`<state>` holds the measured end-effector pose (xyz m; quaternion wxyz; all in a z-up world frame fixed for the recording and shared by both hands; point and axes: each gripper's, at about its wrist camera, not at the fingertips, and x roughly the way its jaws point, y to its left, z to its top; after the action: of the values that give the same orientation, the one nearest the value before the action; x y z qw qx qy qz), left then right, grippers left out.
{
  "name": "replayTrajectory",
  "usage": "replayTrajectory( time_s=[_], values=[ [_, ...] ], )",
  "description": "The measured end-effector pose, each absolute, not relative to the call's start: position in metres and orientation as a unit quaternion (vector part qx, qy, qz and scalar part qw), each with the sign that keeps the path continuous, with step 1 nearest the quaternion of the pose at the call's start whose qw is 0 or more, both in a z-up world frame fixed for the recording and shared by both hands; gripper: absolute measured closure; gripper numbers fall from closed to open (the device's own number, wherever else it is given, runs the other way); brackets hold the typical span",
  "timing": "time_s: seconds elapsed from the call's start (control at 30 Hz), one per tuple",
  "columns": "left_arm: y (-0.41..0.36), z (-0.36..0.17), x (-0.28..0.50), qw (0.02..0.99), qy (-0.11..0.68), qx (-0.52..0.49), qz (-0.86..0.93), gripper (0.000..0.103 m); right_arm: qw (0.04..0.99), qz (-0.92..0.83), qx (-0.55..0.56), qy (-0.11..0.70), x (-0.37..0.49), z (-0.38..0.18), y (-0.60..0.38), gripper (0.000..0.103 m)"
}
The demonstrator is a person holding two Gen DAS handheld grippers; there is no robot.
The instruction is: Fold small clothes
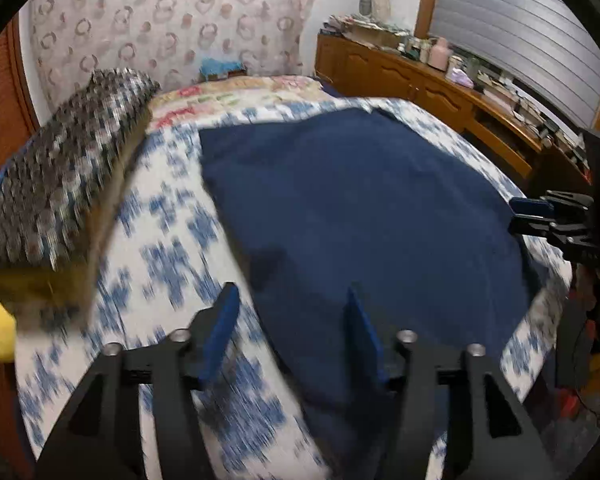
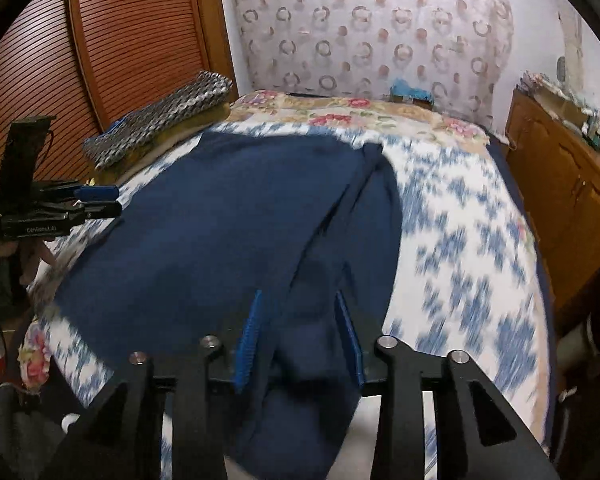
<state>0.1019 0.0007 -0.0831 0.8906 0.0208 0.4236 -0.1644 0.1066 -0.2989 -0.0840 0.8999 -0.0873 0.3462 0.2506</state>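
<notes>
A navy blue garment (image 1: pixel 360 200) lies spread flat on the bed; in the right wrist view the garment (image 2: pixel 220 220) shows a folded strip running along its right side. My left gripper (image 1: pixel 292 320) stands open over the garment's near left edge, its pads touching nothing. My right gripper (image 2: pixel 300 332) is open over the near right part, with a hanging fold of the navy cloth between its fingers, which do not press on it. Each gripper also shows from the side in the other's view: right gripper (image 1: pixel 514 216), left gripper (image 2: pixel 118 201).
The bed has a white cover with blue pattern (image 1: pixel 172 240) and a floral blanket (image 2: pixel 340 108) at its far end. A checked folded cloth (image 1: pixel 80 160) lies along the bed's left side. A cluttered wooden cabinet (image 1: pixel 420 80) stands on the right, and a louvred wooden door (image 2: pixel 120 40) on the left.
</notes>
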Motion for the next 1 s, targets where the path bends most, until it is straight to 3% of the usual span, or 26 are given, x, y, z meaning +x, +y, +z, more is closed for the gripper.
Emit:
replayTrajectory(
  time_s=[0.4, 0.6, 0.7, 1.0],
  values=[
    [0.003, -0.101, 0.056, 0.878, 0.446, -0.005, -0.172, 0.037, 0.901, 0.206, -0.098, 0.368, 0.060, -0.097, -0.317, 0.051],
    [0.002, -0.104, 0.047, 0.878, 0.448, -0.007, -0.168, 0.037, 0.902, 0.202, -0.078, 0.375, 0.062, -0.108, -0.329, 0.049],
    [0.002, -0.104, 0.045, 0.878, 0.449, -0.005, -0.168, 0.037, 0.898, 0.225, -0.052, 0.374, 0.063, -0.109, -0.332, 0.042],
    [-0.001, -0.104, 0.038, 0.879, 0.445, -0.002, -0.170, 0.037, 0.891, 0.231, -0.098, 0.379, 0.062, -0.115, -0.298, 0.042]
  ],
)
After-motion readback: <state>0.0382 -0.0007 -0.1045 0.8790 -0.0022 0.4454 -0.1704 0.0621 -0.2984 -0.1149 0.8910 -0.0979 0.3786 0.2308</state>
